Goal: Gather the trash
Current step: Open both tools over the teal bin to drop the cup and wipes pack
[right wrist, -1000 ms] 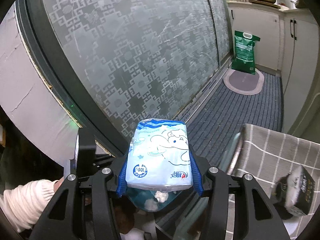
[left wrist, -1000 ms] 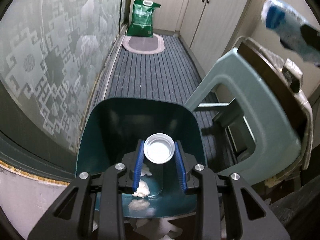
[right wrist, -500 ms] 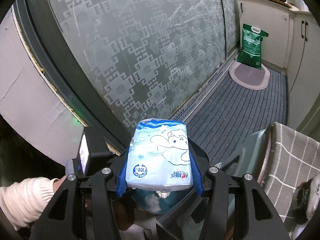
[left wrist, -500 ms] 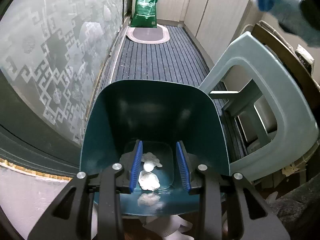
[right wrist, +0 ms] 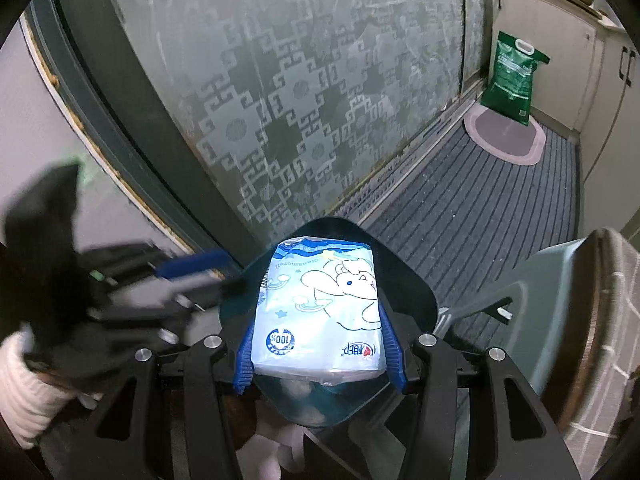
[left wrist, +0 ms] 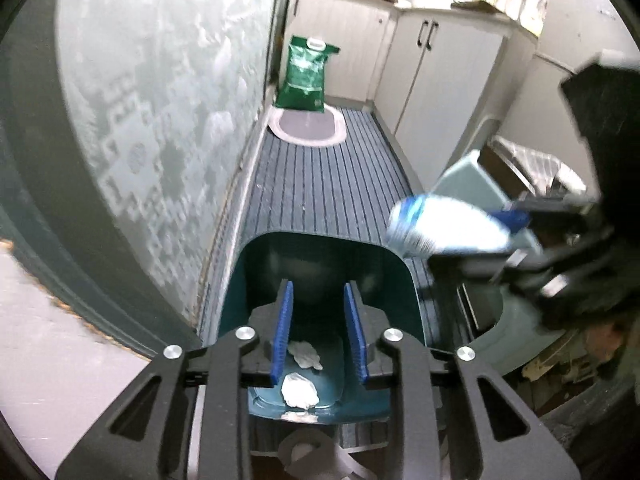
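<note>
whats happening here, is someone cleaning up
Yes. A person with two handheld grippers is collecting trash into a teal bin. The right gripper holds a blue-and-white tissue pack just above it. The left gripper hangs open and empty over the bin, where crumpled tissues lie.

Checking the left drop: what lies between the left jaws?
Nothing is held. Left wrist view shows only the bin floor with crumpled tissues between the open left gripper jaws.

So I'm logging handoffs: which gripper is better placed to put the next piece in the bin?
Right gripper: it is shut on the tissue pack directly over the teal bin. The left gripper is open and empty.
</note>
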`<state>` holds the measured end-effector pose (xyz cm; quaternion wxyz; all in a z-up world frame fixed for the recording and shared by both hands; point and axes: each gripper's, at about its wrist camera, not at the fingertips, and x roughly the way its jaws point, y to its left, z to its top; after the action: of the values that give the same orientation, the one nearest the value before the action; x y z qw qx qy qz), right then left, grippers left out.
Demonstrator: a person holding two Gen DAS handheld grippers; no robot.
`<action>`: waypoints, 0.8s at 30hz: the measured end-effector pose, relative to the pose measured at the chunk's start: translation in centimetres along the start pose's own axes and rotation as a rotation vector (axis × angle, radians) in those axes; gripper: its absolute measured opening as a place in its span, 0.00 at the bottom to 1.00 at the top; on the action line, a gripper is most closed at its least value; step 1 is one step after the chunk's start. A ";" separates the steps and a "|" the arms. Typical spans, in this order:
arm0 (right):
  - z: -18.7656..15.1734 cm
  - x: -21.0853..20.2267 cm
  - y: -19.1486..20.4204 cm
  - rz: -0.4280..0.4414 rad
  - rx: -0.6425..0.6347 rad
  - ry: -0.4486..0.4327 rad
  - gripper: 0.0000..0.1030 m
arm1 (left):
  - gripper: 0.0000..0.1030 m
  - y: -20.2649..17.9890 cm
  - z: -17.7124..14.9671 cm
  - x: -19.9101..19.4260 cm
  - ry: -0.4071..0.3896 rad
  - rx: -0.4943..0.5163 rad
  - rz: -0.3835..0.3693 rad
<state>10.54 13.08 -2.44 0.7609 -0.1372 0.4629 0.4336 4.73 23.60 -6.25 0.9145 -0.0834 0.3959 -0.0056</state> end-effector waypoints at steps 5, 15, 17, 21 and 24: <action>-0.9 2.1 0.4 -0.009 -0.016 0.047 0.50 | 0.18 0.5 0.6 -2.0 -0.039 -0.016 0.003; -2.2 6.6 1.3 -0.002 -0.028 0.136 0.51 | 0.15 -0.1 1.9 -5.3 -0.120 -0.028 -0.023; -2.6 7.4 1.2 -0.003 -0.026 0.162 0.53 | 0.15 -0.4 2.3 -6.1 -0.141 -0.030 -0.031; -3.0 8.1 0.9 -0.015 -0.017 0.182 0.60 | 0.15 -1.0 2.9 -7.3 -0.179 -0.031 -0.037; -3.2 7.7 0.9 -0.008 -0.017 0.178 0.63 | 0.15 -1.3 3.3 -8.2 -0.202 -0.035 -0.050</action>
<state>9.47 15.80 -10.33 0.7172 -0.1834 0.5244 0.4207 1.60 23.41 2.08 0.9478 -0.1092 0.2993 -0.0130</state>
